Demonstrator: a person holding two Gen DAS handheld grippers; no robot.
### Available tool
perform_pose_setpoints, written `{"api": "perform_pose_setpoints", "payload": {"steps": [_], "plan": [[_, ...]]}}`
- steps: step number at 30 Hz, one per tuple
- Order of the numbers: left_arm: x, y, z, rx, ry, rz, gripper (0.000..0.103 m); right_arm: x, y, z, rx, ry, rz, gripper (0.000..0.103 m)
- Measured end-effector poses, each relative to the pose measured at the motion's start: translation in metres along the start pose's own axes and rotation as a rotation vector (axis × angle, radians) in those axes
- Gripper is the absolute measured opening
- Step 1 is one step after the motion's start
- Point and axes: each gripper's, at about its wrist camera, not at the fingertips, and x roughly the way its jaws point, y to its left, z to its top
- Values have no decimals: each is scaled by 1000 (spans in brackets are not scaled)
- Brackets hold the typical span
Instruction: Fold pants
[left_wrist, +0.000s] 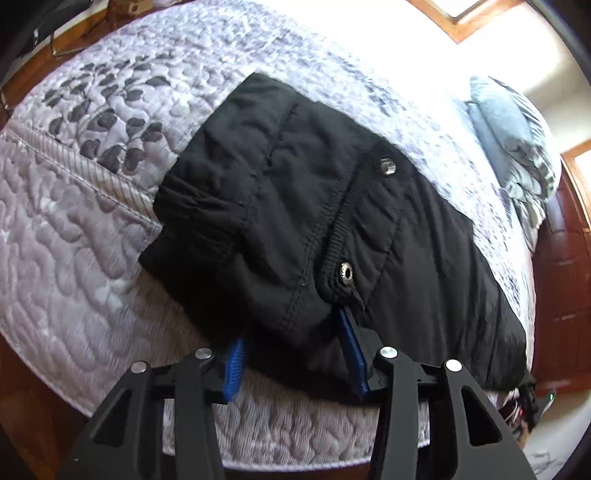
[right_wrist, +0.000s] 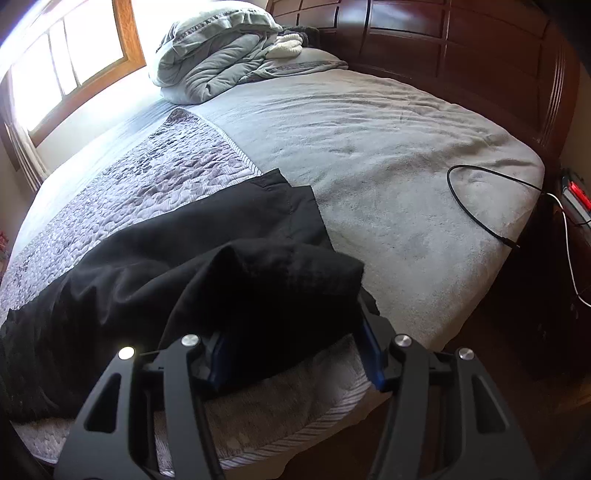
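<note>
Black pants (left_wrist: 295, 221) lie on the quilted bed near its front edge, waistband with two metal snaps toward me. My left gripper (left_wrist: 295, 332) stands with its jaws wide apart, blue pads (left_wrist: 236, 365) on either side of a fold of the waistband that drapes over the tips. In the right wrist view the pants (right_wrist: 147, 266) stretch to the left, and my right gripper (right_wrist: 291, 332) has its jaws wide apart around a raised bunch of black cloth that hides the fingertips.
A grey patterned quilt (left_wrist: 74, 221) covers the bed's foot and a grey blanket (right_wrist: 388, 147) the rest. Folded bedding and pillows (right_wrist: 218, 48) sit by the dark wooden headboard (right_wrist: 461, 48). A black cable (right_wrist: 476, 206) lies on the blanket's right edge. A window (right_wrist: 66, 66) is at left.
</note>
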Motion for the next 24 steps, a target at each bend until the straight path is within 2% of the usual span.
{"api": "perform_pose_setpoints", "payload": {"steps": [1,2,3,5,6,8,9,12,14,15,17,19,21,22,24], "plan": [[5,1,2,-32,11,-6,44,-3,-1,-2,5,1,2,57],[8,3,4,-60,12,-23,33,-5,-1,-4,13,2,8,57],[8,3,5,-86,8,-45,32,-7,-2,-5,21,2,14,57],[2,2,3,-106,-18,-59,17,-12,-2,-8,31,3,21,57],[-4,4,2,-115,-36,-71,13,-14,-1,-10,34,6,27,57],[-16,8,-2,-176,-67,-146,3,-18,1,-12,40,3,33,59],[-24,9,-6,-201,-91,-214,3,-20,1,-13,44,-1,35,59],[-49,-5,-22,-161,-159,-256,3,-24,5,-15,57,-8,41,59],[-53,-9,-34,-131,-165,-212,3,-28,7,-16,66,-16,50,58],[-46,-6,-41,-130,-141,-160,3,-31,7,-17,80,-21,58,58],[-29,6,-47,-157,-95,-128,4,-33,4,-18,119,-27,89,58],[-10,19,-51,-202,-51,-141,5,-35,-2,-19,180,-23,134,60],[-4,20,-51,-212,-48,-151,5,-37,-12,-23,257,-15,176,68],[-4,18,-50,-207,-52,-148,5,-40,-17,-25,299,-20,204,71],[-5,10,-46,-166,-61,-118,6,-44,-26,-30,381,-25,285,71]]}}
